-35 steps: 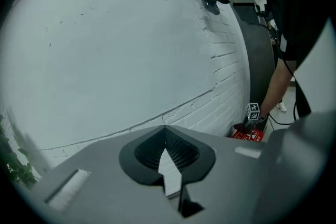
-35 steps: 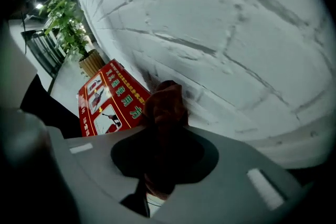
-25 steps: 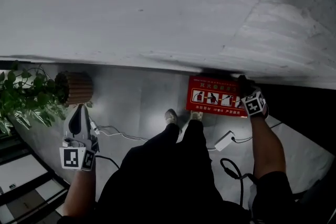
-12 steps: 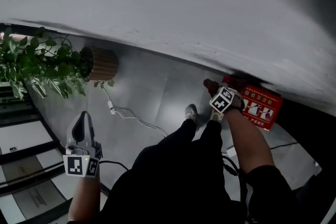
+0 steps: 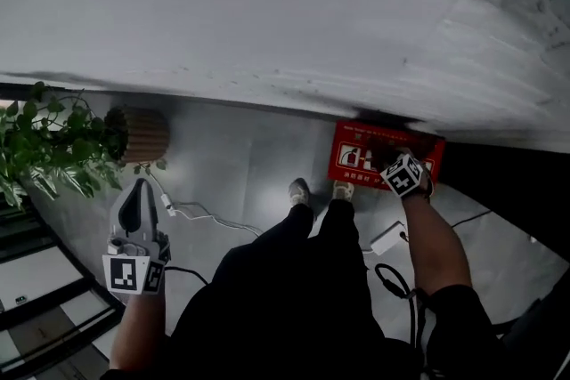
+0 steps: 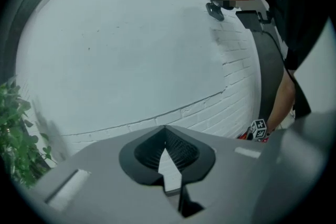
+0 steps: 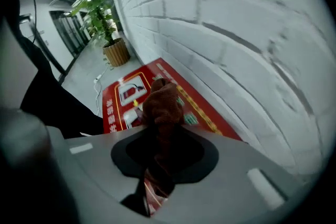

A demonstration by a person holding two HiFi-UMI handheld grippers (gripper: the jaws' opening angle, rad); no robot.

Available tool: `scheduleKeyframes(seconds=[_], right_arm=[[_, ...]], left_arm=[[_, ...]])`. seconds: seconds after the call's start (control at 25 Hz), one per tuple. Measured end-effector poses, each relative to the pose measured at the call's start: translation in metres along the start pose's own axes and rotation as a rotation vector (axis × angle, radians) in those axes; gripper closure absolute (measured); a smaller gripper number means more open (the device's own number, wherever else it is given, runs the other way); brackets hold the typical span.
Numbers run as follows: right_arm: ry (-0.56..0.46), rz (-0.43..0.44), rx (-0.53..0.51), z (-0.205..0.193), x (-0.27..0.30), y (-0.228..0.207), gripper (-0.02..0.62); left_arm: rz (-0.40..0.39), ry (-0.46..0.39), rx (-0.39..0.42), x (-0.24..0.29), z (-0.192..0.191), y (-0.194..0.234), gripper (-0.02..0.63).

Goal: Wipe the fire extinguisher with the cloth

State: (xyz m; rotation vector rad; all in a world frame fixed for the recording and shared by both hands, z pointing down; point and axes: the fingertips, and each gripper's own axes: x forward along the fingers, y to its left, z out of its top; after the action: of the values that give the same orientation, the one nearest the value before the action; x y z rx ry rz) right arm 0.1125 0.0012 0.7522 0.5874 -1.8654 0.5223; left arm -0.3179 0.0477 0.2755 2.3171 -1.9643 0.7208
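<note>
At far left one leafy plant (image 5: 49, 151) stands in one woven pot (image 5: 142, 135) hard against the foot of the white brick wall (image 5: 267, 4), whose base edge runs across the whole head view. The left gripper (image 5: 136, 188) hangs over the grey floor (image 5: 240, 156) near the pot, jaws pressed together with nothing between them. One white cable (image 5: 200, 216) trails across the open floor between the pot and the person's two shoes (image 5: 294, 191). Right of the shoes, one red fire extinguisher box (image 5: 356, 157) lies flat at the wall's foot. The right gripper (image 7: 160, 131) points steeply down over it; its jaws have just been closing and pinch one brown cloth (image 7: 164, 105), which sits over the box's printed top. One white adapter (image 5: 387, 238) lies nearer the person.
</note>
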Motion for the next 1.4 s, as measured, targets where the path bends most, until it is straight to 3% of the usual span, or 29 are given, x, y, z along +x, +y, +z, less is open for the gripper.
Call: scheduleKeyframes(seconds=[0.16, 0.32, 0.44, 0.48, 0.52, 0.6, 0.68, 0.8, 0.92, 1.0, 1.08, 1.16, 1.28, 1.4], right_arm=[[0.042, -0.082, 0.168, -0.074, -0.030, -0.051, 0.520], [0.098, -0.136, 0.358, -0.145, -0.060, -0.083, 0.520], [0.053, -0.197, 0.554, -0.163, -0.078, -0.106, 0.517], [0.022, -0.217, 0.560, -0.158, -0.082, -0.107, 0.517], [-0.012, -0.226, 0.504, -0.143, -0.083, -0.100, 0.517], [-0.067, -0.213, 0.269, -0.092, -0.076, -0.069, 0.517], [-0.123, -0.135, 0.069, -0.027, -0.055, -0.018, 0.517], [-0.198, 0.021, -0.095, 0.072, -0.018, 0.065, 0.517], [-0.175, 0.112, -0.216, 0.134, 0.020, 0.117, 0.517], [-0.080, 0.152, -0.252, 0.137, 0.048, 0.131, 0.517], [0.007, 0.201, -0.210, 0.117, 0.064, 0.136, 0.515], [-0.007, 0.223, -0.136, 0.099, 0.064, 0.132, 0.518], [-0.036, 0.166, -0.141, 0.075, 0.051, 0.114, 0.520], [-0.032, 0.103, -0.095, 0.041, 0.032, 0.084, 0.520]], left_arm=[[-0.098, -0.017, -0.005, 0.030, 0.009, -0.024, 0.606], [-0.143, -0.020, -0.008, 0.046, 0.013, -0.033, 0.606], [-0.162, -0.026, -0.017, 0.054, 0.013, -0.041, 0.606], [-0.167, -0.028, -0.017, 0.054, 0.013, -0.044, 0.606], [-0.168, -0.029, -0.014, 0.052, 0.012, -0.045, 0.606], [-0.151, -0.026, -0.006, 0.045, 0.009, -0.040, 0.606], [-0.110, -0.019, -0.019, 0.037, 0.005, -0.028, 0.606], [-0.047, -0.013, -0.024, 0.021, 0.008, -0.012, 0.606], [0.009, -0.002, -0.009, -0.003, 0.009, 0.001, 0.606], [0.059, 0.010, -0.005, -0.025, 0.005, 0.015, 0.606], [0.109, 0.023, -0.015, -0.046, -0.001, 0.027, 0.606], [0.143, 0.032, -0.033, -0.058, -0.007, 0.034, 0.606], [0.138, 0.036, -0.053, -0.059, -0.019, 0.031, 0.606], [0.080, 0.021, -0.079, -0.042, -0.020, 0.016, 0.606]])
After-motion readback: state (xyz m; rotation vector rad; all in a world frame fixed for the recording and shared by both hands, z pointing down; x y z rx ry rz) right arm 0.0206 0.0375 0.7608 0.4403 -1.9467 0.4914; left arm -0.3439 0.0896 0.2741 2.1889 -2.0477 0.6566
